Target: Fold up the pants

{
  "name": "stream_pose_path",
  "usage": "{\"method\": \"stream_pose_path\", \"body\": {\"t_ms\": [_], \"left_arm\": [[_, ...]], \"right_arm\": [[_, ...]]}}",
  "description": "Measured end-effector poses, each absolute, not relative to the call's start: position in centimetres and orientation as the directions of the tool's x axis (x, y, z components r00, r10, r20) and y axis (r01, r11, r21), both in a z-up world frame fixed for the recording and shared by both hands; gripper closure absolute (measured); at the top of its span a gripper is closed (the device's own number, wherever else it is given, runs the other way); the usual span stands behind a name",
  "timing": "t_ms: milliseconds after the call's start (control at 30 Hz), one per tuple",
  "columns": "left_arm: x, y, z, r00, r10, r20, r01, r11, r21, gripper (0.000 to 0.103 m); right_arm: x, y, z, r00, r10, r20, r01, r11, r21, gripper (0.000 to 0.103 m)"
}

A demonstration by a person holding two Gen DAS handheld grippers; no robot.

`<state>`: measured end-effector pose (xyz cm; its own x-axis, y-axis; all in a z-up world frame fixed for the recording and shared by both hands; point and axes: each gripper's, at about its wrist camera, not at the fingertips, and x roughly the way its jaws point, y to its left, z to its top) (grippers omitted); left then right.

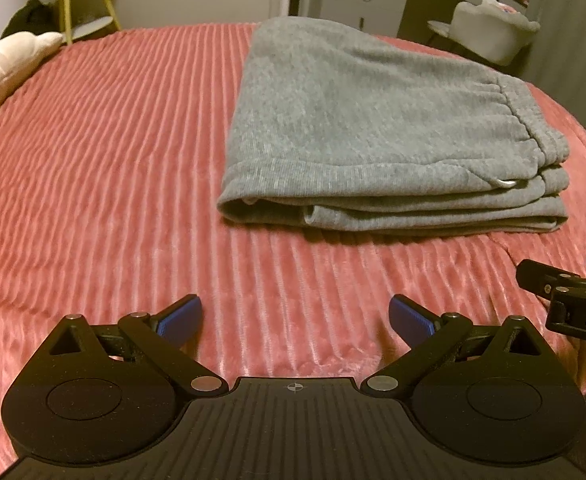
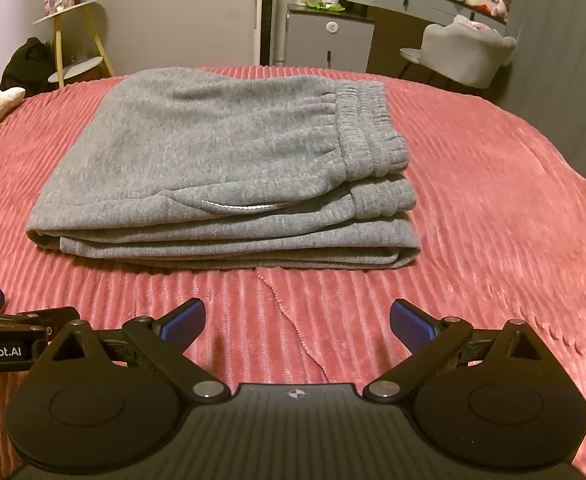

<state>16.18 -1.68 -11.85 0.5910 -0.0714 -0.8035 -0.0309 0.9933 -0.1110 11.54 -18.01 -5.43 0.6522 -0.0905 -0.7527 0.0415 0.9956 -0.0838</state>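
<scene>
Grey sweatpants [image 1: 373, 132] lie folded into a flat stack of several layers on the pink ribbed bedspread [image 1: 105, 168]. The elastic waistband is on the right side of the stack [image 2: 369, 128]. My left gripper [image 1: 295, 318] is open and empty, hovering over the bedspread short of the stack's near edge. My right gripper [image 2: 297, 322] is open and empty too, just in front of the folded pants [image 2: 213, 168]. Each gripper shows at the edge of the other's view.
A cream pillow [image 1: 5, 68] lies at the bed's left edge. Beyond the bed stand a small round side table [image 2: 73, 40], a grey cabinet [image 2: 329, 36], a dresser and a pale chair [image 2: 465, 56]. A seam in the bedspread [image 2: 293, 320] runs toward me.
</scene>
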Motion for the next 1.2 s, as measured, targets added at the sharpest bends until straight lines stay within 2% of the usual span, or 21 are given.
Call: {"method": "stream_pose_path", "body": {"t_ms": [1200], "left_arm": [[16.26, -1.59, -11.81, 0.588, -0.085, -0.804, -0.044, 0.990, -0.136, 0.001]], "right_arm": [[11.56, -18.10, -5.52, 0.643, -0.094, -0.760, 0.056, 0.996, -0.076, 0.004]]}}
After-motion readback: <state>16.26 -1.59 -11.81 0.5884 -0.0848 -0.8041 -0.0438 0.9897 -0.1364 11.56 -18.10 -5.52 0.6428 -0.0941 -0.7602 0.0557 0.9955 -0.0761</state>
